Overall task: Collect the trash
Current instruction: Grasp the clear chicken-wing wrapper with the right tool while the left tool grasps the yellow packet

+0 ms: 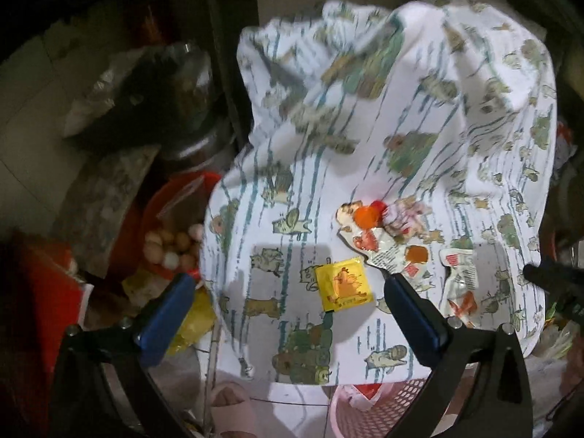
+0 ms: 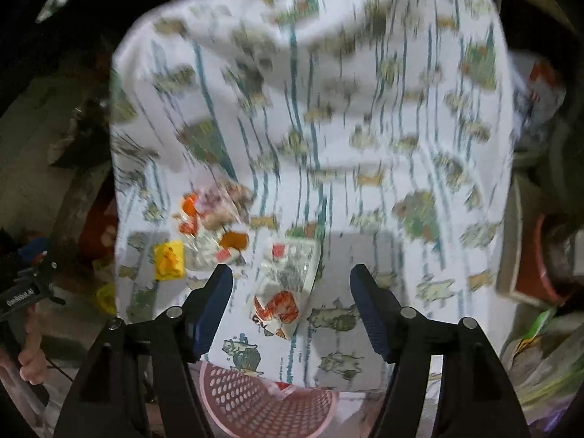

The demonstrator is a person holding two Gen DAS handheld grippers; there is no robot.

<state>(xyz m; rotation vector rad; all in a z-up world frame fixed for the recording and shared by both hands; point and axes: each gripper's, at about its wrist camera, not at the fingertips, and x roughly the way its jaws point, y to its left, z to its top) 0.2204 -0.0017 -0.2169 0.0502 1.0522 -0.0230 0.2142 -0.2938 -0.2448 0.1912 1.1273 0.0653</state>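
Several pieces of trash lie on a patterned white cloth point(image 1: 365, 116). A yellow sachet point(image 1: 344, 287) lies between the fingers of my open left gripper point(image 1: 288, 284). A crumpled pile of wrappers point(image 1: 383, 230) with orange pieces lies beyond it. A white shrimp-print wrapper point(image 1: 460, 281) lies to the right. In the right wrist view that wrapper point(image 2: 288, 284) lies between the fingers of my open right gripper point(image 2: 292, 277). The yellow sachet point(image 2: 168, 260) and the wrapper pile point(image 2: 211, 215) lie to its left. A pink perforated basket point(image 2: 262, 401) sits below the cloth's near edge, also in the left view point(image 1: 383, 408).
Left of the cloth are a red bowl of eggs point(image 1: 175, 244), a glass jar point(image 1: 189, 84) and dark clutter. Boxes and plastic bags point(image 2: 540, 357) crowd the right side. The hand-held left gripper point(image 2: 25, 292) shows at the right view's left edge.
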